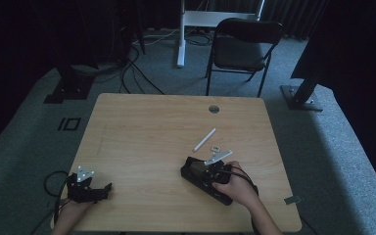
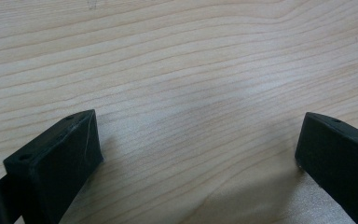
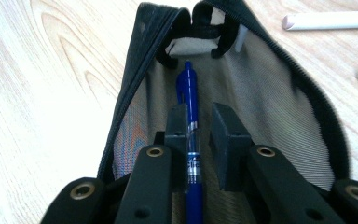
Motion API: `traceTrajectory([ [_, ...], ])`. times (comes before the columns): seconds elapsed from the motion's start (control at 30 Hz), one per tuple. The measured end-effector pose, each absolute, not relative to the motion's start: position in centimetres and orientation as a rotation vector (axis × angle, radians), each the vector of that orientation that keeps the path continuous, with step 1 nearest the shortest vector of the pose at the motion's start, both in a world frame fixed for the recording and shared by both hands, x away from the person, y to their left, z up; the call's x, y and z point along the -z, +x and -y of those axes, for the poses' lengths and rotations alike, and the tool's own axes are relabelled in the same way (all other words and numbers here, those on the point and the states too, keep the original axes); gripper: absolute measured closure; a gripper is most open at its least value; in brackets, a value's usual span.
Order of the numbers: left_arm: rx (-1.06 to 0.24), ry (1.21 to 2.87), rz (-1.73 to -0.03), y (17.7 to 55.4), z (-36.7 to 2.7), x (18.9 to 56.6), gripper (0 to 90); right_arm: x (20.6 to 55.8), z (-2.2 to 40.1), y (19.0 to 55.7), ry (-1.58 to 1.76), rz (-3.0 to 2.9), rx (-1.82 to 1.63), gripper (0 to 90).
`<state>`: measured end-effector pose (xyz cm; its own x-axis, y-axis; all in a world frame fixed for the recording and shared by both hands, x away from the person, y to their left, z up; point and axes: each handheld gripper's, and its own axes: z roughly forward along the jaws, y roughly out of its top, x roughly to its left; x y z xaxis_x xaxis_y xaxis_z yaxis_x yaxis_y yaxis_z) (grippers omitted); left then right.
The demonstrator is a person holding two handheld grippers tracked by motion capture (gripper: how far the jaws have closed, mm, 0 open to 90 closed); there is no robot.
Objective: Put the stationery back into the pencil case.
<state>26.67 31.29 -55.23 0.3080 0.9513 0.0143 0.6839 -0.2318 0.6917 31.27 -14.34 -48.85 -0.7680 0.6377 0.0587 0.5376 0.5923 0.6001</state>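
Observation:
A black zip pouch lies open on the wooden table, near the front right. My right gripper reaches inside the pouch, jaws a little apart. A blue pen lies lengthwise on the pouch lining between the jaws. It rests against the left jaw, with a gap to the right jaw. In the high view my right gripper sits over the pouch with a hand behind it. My left gripper is wide open over bare wood, at the table's front left corner.
A white pen lies on the table just beyond the pouch, with a small pale eraser beside it. A round cable hole is near the table's far edge. A dark chair stands behind the table.

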Motion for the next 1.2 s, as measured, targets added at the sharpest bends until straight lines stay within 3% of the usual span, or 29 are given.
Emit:
traceTrajectory([
  [1.2, -0.597, 1.998, -1.445, 26.7, -31.3, 55.2, 0.2, 44.2, 16.9, 31.5, 0.987, -2.473, -1.200, 76.6],
])
